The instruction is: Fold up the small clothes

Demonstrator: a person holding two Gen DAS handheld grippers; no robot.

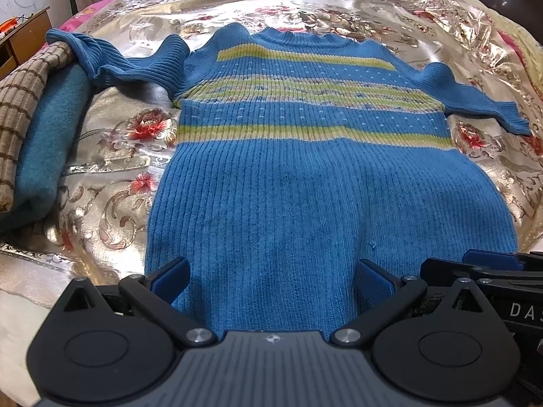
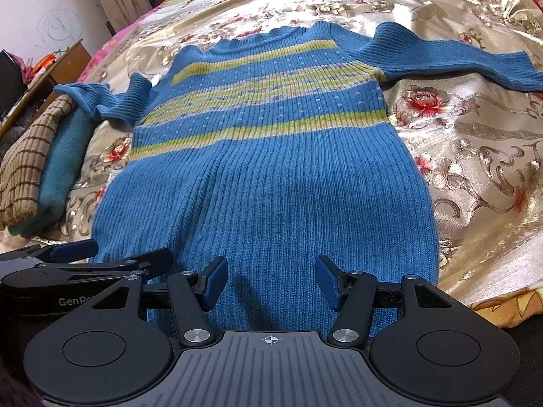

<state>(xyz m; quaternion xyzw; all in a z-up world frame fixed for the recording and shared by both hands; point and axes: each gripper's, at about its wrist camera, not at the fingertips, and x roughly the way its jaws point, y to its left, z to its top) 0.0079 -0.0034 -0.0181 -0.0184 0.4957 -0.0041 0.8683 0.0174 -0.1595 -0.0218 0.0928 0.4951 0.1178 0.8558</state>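
Sweater (image 1: 288, 156): blue knit, yellow stripes, spread flat on the bedspread (image 1: 112, 176). Long axis runs straight ahead of both sets of fingers, hem nearest, collar farthest, sleeves out to either side.

Left gripper (image 1: 273, 283): fingers wide apart, holding nothing, over the hem's left part.

Right gripper (image 2: 271, 283): fingers likewise spread, empty, over the hem's right part, just beside the left one.

Nearness: both equally close to the hem; contact with the knit cannot be told.

Judgement: a hem-to-collar fold seems next.
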